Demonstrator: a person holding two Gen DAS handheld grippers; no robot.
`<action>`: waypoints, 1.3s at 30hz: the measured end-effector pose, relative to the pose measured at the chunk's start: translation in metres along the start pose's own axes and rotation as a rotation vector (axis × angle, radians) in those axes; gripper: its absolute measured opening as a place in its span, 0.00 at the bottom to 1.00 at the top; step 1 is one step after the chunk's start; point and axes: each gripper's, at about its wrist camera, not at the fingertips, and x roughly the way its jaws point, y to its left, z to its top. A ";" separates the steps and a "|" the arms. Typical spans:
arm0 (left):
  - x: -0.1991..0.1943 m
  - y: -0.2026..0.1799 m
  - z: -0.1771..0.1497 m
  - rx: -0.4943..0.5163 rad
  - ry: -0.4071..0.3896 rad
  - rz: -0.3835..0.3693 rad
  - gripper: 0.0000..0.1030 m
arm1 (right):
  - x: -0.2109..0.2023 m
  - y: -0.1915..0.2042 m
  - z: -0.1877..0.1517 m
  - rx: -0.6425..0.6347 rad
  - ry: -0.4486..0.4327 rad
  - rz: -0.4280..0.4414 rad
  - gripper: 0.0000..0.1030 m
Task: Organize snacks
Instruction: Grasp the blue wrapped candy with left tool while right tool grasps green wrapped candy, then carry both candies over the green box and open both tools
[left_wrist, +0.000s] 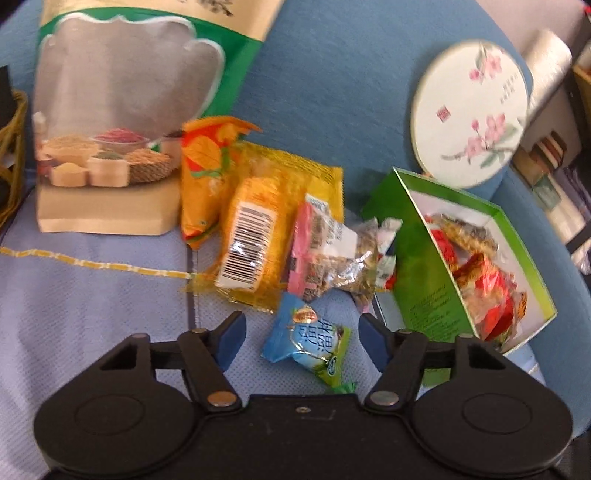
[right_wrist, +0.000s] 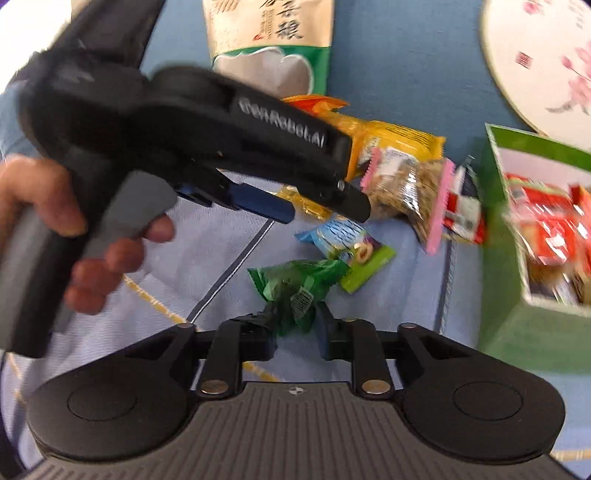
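Observation:
My left gripper (left_wrist: 301, 326) is open, its blue pads either side of a small blue-and-green candy packet (left_wrist: 308, 343) lying on the light blue cloth (left_wrist: 92, 295). Behind it lie a yellow snack pack (left_wrist: 255, 236), an orange pack (left_wrist: 205, 173) and a clear seed bag with pink edges (left_wrist: 325, 251). My right gripper (right_wrist: 295, 325) is shut on a green snack packet (right_wrist: 295, 288), held just above the cloth. The left gripper (right_wrist: 288, 206) shows in the right wrist view, over the blue-and-green packet (right_wrist: 343, 247). A green box (left_wrist: 469, 266) holding red snacks stands to the right.
A large grain bag (left_wrist: 122, 110) stands at the back left. A round white floral tin (left_wrist: 469, 110) leans at the back right. The blue chair back (left_wrist: 332, 74) rises behind the snacks. Shelves with books (left_wrist: 554, 166) are at the far right.

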 end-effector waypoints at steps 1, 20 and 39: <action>0.004 -0.003 -0.001 0.018 0.006 0.005 1.00 | -0.006 -0.002 -0.003 0.008 -0.005 0.007 0.32; -0.014 -0.037 -0.028 0.166 0.001 0.037 0.35 | -0.070 -0.026 -0.031 0.120 -0.088 -0.019 0.05; -0.067 -0.027 -0.013 0.049 -0.117 -0.024 0.35 | -0.010 0.005 -0.021 0.040 -0.023 -0.071 0.46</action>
